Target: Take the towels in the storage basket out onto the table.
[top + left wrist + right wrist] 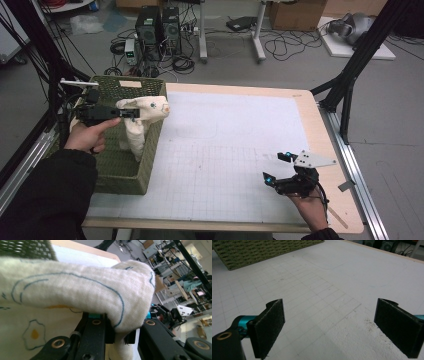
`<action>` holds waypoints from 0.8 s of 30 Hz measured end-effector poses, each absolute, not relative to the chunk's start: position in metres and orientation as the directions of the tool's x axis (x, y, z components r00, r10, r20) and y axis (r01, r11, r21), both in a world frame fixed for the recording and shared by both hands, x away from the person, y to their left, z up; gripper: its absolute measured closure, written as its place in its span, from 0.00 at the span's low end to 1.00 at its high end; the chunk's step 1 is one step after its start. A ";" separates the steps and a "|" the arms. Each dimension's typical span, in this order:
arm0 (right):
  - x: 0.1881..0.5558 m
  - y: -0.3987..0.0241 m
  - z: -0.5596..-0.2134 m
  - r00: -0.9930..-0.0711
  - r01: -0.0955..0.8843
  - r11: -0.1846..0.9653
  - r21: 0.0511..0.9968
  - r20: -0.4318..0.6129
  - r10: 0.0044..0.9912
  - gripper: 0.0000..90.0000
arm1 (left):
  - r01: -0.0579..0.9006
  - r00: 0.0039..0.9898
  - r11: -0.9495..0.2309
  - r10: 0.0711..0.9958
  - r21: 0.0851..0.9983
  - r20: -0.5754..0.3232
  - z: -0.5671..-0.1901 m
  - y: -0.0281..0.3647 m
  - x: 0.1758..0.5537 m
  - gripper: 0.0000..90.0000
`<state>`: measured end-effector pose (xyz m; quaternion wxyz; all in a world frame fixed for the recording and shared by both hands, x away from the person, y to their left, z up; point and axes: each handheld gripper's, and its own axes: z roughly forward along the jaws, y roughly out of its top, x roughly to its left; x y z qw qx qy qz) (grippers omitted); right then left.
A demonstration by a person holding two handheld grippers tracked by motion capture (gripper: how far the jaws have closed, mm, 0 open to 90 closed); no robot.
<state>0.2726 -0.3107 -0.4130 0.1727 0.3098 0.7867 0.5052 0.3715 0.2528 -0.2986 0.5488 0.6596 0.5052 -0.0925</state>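
Now cream cloth (100, 290) sits pinched between left gripper (131, 113) fingers.

A wooden table (320, 130) carries a white gridded mat (230, 150) and a green basket (120, 170).

We wear dark sleeves on both forearms. Our left gripper (134, 113) is black with a trailing black cable; brass-coloured rivets dot its jaw arms in the left gripper view. Our right gripper (276, 166) carries a grey three-cornered plate, teal accents, and rough black pads (270, 325).
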 end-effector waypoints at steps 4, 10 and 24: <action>0.272 -0.310 -0.413 -0.748 0.316 0.297 0.901 0.044 0.663 0.10 | 0.773 0.486 0.090 0.553 0.629 -0.677 -0.299 0.239 0.375 0.92; 0.273 -0.310 -0.414 -0.749 0.313 0.301 0.901 0.040 0.661 0.10 | 0.776 0.505 0.059 0.538 0.628 -0.675 -0.299 0.219 0.379 0.92; 0.273 -0.310 -0.413 -0.750 0.313 0.296 0.902 0.044 0.659 0.10 | 0.777 0.551 -0.005 0.491 0.630 -0.675 -0.300 0.177 0.382 0.92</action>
